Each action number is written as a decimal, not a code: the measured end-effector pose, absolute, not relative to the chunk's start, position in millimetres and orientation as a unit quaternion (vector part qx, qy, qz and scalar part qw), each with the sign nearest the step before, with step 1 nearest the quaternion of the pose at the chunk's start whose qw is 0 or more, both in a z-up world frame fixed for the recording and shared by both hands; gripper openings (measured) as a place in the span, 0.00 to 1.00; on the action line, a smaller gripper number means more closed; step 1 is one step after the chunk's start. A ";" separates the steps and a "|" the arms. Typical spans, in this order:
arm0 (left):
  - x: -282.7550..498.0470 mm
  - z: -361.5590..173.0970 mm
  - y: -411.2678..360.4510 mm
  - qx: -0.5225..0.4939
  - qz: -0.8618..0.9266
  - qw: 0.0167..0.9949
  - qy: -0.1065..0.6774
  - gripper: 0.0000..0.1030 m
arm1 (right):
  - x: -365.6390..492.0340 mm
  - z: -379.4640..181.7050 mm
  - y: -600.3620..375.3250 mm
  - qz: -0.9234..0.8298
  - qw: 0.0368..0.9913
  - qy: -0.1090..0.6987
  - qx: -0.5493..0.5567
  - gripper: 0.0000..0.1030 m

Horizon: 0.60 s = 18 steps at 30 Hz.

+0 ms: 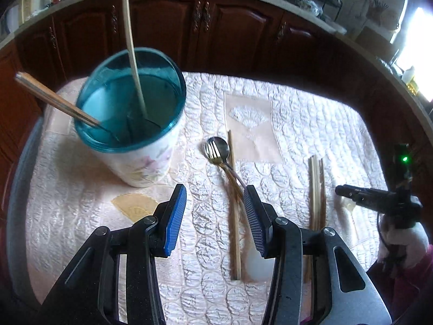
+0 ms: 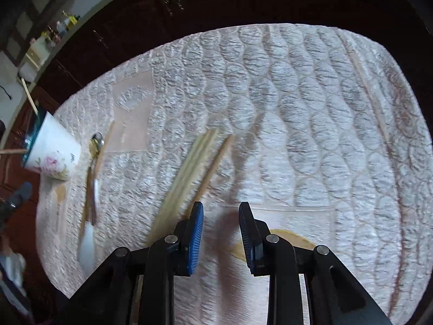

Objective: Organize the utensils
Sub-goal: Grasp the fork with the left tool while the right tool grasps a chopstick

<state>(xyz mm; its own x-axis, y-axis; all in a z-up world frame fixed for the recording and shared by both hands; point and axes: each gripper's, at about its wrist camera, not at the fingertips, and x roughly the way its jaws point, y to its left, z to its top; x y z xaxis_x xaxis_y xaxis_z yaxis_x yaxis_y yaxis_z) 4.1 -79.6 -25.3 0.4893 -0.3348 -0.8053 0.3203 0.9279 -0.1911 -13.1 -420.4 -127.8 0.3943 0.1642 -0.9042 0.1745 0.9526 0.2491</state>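
We work over a pale quilted table cover before dark wooden cabinets. The teal-rimmed floral holder cup near its far left corner already collects chopsticks. Our left gripper, jaws wide and empty, hangs over the gold fork, steel spoon and single wooden chopstick. Our right gripper, narrowly open and empty, sits beside the loose chopstick bundle; nothing blocks either.

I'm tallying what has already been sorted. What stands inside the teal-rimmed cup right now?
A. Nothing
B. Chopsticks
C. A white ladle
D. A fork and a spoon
B: chopsticks lean out over the rim of the cup, while the fork and spoon lie on the quilted cloth beside it.
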 end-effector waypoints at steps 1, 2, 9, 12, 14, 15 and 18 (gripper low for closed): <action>5.7 -28.8 -81.1 -0.009 -0.189 0.861 0.473 0.42 | -6.8 -128.3 -414.9 0.001 0.821 0.549 0.158 0.25; 8.1 -32.7 -82.9 -0.012 -0.188 0.858 0.478 0.42 | -1.4 -130.0 -410.5 0.002 0.821 0.549 0.157 0.25; 25.2 -52.7 -99.8 -0.023 -0.184 0.847 0.498 0.42 | 10.9 -144.9 -404.1 -0.004 0.817 0.555 0.159 0.25; 34.2 -64.6 -105.7 -0.030 -0.182 0.840 0.510 0.41 | 15.4 -147.5 -405.7 -0.002 0.816 0.553 0.168 0.25; 42.2 -73.0 -111.5 -0.041 -0.183 0.834 0.519 0.39 | 12.7 -147.7 -409.7 0.001 0.816 0.553 0.168 0.25; 44.8 -76.3 -113.9 -0.045 -0.183 0.832 0.522 0.38 | 10.4 -146.6 -413.7 0.001 0.816 0.553 0.168 0.25; 54.6 -86.6 -122.8 -0.049 -0.175 0.828 0.531 0.32 | 11.8 -148.2 -411.6 0.005 0.815 0.554 0.169 0.25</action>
<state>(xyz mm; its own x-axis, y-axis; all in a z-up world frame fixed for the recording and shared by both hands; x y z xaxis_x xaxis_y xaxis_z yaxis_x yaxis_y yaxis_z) 54.6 -122.8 -86.6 0.3744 -0.3421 -0.8619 0.2388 0.9337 -0.2669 11.8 -411.6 -148.2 0.3872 0.1950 -0.9011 0.1802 0.9425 0.2813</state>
